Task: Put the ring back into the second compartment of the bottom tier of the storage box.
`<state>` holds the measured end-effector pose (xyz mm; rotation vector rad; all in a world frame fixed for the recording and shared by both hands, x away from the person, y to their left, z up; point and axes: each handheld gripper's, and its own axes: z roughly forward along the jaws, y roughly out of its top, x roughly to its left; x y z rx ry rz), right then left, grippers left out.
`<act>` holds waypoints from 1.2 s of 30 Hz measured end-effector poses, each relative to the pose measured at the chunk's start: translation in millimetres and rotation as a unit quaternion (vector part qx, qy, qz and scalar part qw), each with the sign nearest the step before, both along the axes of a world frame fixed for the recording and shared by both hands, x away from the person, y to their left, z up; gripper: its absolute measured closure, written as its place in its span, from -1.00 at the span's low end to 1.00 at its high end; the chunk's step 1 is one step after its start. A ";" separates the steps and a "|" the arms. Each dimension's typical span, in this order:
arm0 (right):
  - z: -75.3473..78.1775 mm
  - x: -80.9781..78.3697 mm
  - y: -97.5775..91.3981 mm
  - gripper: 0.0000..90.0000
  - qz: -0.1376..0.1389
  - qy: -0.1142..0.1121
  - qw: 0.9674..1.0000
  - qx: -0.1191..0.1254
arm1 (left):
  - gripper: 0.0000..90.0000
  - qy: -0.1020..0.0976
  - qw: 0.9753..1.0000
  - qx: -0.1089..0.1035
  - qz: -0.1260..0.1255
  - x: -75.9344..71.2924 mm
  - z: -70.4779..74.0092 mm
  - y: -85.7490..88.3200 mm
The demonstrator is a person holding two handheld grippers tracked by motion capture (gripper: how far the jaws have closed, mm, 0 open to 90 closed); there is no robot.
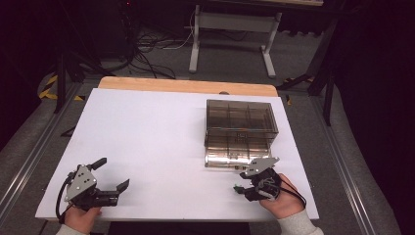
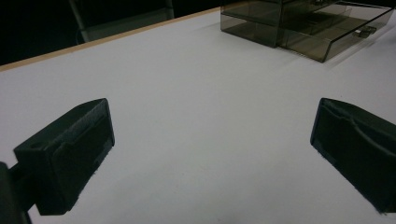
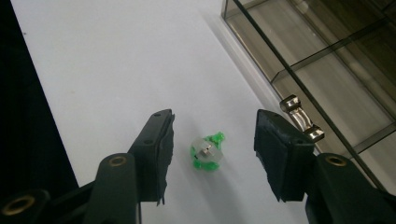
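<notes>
A small green and white plastic piece (image 3: 207,151) lies on the white table between the jaws of my right gripper (image 3: 214,135). The jaws stand partly apart on either side of it and touch neither side. In the high view the right gripper (image 1: 240,184) sits near the table's front edge, just in front of a smoked clear drawer box (image 1: 240,120). The box's bottom drawer (image 3: 327,84) is pulled out, with its metal handle (image 3: 302,120) close to the right-hand jaw. At the front left, my left gripper (image 1: 112,174) is wide open and holds nothing.
The drawer box (image 2: 303,23) stands right of centre on the white table (image 1: 147,137). A wooden strip (image 1: 186,85) runs along the far edge. Beyond it are a desk frame (image 1: 235,34) and cables on the floor.
</notes>
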<state>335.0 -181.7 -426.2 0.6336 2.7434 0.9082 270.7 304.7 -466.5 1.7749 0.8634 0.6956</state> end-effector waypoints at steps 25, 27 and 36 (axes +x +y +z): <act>-16.7 3.7 9.6 0.25 0.009 0.024 0.998 -0.051 | -0.99 0.000 1.000 -0.002 0.002 0.0 -0.2 -0.1; -17.4 3.5 10.0 0.29 0.010 0.024 0.998 -0.055 | -0.99 0.000 1.000 -0.002 0.002 -0.1 -0.2 -0.1; -20.2 3.7 12.4 0.48 0.009 0.026 0.997 -0.066 | -0.99 0.000 1.000 -0.002 0.002 0.0 -0.2 -0.1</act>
